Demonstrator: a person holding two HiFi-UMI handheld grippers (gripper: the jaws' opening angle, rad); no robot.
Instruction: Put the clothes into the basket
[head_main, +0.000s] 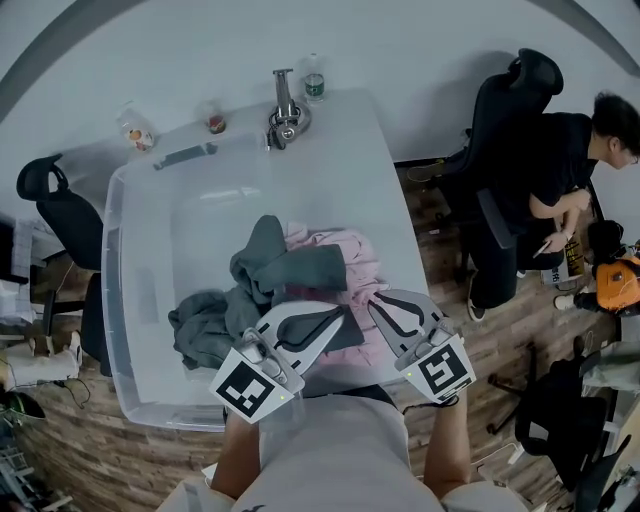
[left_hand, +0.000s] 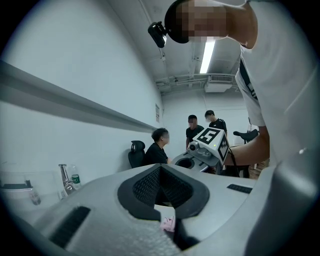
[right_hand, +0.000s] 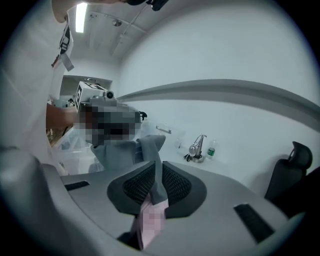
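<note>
**Clothes are basically in the bin, they just need letting go**

The clothes (head_main: 290, 270) sit heaped inside the clear plastic bin (head_main: 140, 300). The right gripper (head_main: 380, 303) is clamped on a grey garment (right_hand: 150, 150) with pink cloth under it. The left gripper (head_main: 345, 313) looks pinched shut too, with a scrap of pink garment (left_hand: 168, 223) between its pads. I'd call this the drop-off step. Next up: open both jaws over the pile, then back out without dragging anything over the rim.

Legible text: none that I can read. Small clear plastic bottle (head_main: 313, 80) at twelve o'clock: green label, print too small to make out.
</note>
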